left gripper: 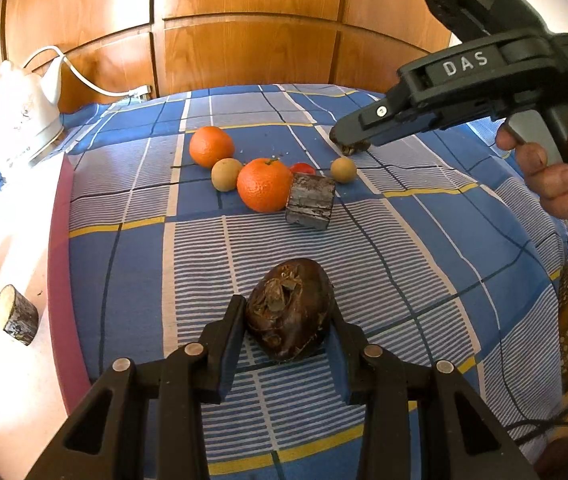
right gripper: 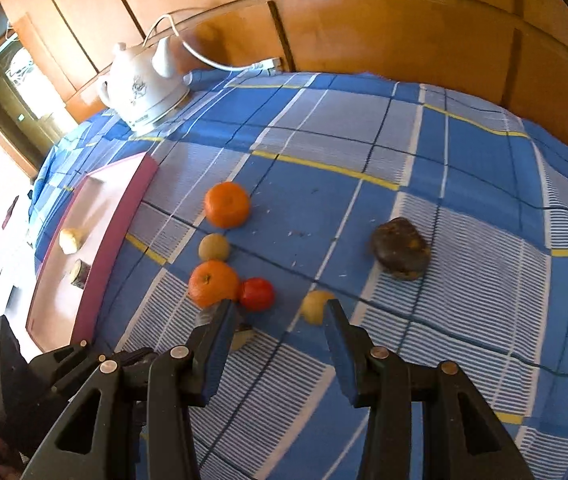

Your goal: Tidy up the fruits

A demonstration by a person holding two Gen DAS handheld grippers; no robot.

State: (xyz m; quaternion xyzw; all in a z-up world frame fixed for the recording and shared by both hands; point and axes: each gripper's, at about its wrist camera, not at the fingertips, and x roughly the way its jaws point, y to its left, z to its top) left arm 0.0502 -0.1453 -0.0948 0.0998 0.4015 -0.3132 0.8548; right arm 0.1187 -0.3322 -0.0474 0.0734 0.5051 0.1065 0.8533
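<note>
Two oranges lie on the bench: one [left gripper: 211,146] at 11 o'clock of the cluster, the other [left gripper: 265,185] at its centre. Two small tan round fruits are there too, one [left gripper: 226,174] between the oranges, one [left gripper: 343,169] at 3 o'clock, near a single red tomato [left gripper: 302,168]. One cut grey-barked piece [left gripper: 310,203] touches the central orange. Two dark brown water chestnuts show: one [left gripper: 289,309] gripped between the fingers of the left tool [left gripper: 289,322], the other [right gripper: 401,254] lying free at 1 o'clock of the right tool [right gripper: 280,320], whose jaws stand apart and empty. A pink tray [right gripper: 124,216] at 9 o'clock holds two pieces. The blue checked cloth [left gripper: 404,248] covers the bench; a white kettle [left gripper: 16,120] stands before wooden panels [left gripper: 244,20].
</note>
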